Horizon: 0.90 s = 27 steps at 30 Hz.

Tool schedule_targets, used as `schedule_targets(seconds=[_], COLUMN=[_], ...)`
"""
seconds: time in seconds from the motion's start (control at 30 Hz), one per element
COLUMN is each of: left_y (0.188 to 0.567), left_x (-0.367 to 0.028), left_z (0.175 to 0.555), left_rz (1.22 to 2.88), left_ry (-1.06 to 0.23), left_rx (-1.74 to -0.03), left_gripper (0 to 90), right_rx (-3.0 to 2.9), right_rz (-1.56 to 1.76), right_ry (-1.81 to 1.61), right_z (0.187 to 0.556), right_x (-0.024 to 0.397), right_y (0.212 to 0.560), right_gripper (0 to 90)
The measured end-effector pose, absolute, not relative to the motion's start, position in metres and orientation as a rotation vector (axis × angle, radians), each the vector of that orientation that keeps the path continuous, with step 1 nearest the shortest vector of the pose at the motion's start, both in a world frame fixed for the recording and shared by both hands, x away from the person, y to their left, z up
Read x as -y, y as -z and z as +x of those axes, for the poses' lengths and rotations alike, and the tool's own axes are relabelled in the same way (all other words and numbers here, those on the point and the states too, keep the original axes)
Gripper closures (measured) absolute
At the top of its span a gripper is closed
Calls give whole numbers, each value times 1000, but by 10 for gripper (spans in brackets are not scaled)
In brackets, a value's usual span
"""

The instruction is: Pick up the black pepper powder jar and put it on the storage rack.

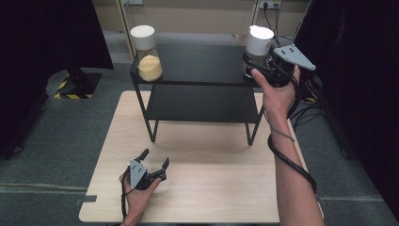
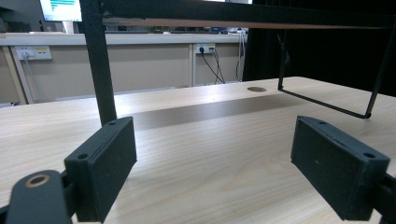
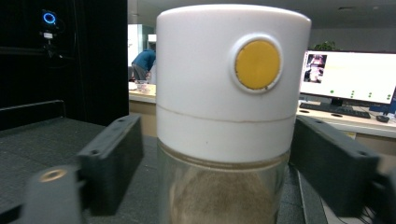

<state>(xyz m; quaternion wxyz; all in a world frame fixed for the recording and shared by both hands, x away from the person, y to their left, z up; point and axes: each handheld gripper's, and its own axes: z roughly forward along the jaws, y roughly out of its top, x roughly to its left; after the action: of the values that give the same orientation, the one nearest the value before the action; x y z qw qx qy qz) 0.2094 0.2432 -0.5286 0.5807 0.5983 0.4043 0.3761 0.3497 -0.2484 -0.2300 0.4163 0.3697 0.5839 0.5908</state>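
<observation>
1. While you hold the right hand-held gripper (image 1: 256, 63) at the upper right of the high view, its jaws stand apart on either side of the white-lidded jar (image 1: 258, 47); in the right gripper view a gap shows between each pad and the jar (image 3: 224, 121), so nothing is clamped.
2. Jar, location: it stands upright at the right end of the top shelf of the black rack (image 1: 202, 63), near the shelf's front edge.
3. Jar, build: tall white lid with a round yellow button (image 3: 258, 64) on its side; clear body below, holding a brownish fill.
4. Jar, handling (judged): the clear body looks like glass, so rigid, smooth, likely slippery and breakable. With its fill it probably has some weight; the tall lid may make it tippy.
5. Jar, where to take hold (judged): you are best closing on the clear body just under the lid, or low on the lid band, squarely across the width. A grip on the lid alone may pull it off.
6. Second jar (image 1: 147, 52), upper left of the high view: same white lid, yellow grain inside, at the left end of the same shelf, well apart from the first.
7. Left hand-held gripper (image 1: 153, 165): rests low over the tabletop (image 1: 211, 188) at lower left, jaws wide and empty, facing the rack's leg (image 2: 100, 65).
</observation>
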Motion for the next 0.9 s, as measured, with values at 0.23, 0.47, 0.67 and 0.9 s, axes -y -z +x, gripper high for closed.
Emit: schedule_targets(seconds=[0.23, 0.47, 0.67, 0.9], left_y=[528, 528, 528, 528], left_x=[-243, -243, -242, -242], left_z=[209, 209, 209, 209], left_rz=[1401, 1402, 1403, 1404], left_ry=[-881, -882, -883, -885], left_rx=[-944, -946, -945, -945], left_gripper=[137, 138, 138, 138], right_rx=[-1500, -1511, -1525, -1543], right_rz=[909, 902, 888, 867], right_ry=[-1498, -1517, -1534, -1554], right_z=[337, 323, 312, 299], right_x=[255, 264, 269, 272], right_y=[232, 239, 250, 260], right_gripper=[86, 80, 79, 73])
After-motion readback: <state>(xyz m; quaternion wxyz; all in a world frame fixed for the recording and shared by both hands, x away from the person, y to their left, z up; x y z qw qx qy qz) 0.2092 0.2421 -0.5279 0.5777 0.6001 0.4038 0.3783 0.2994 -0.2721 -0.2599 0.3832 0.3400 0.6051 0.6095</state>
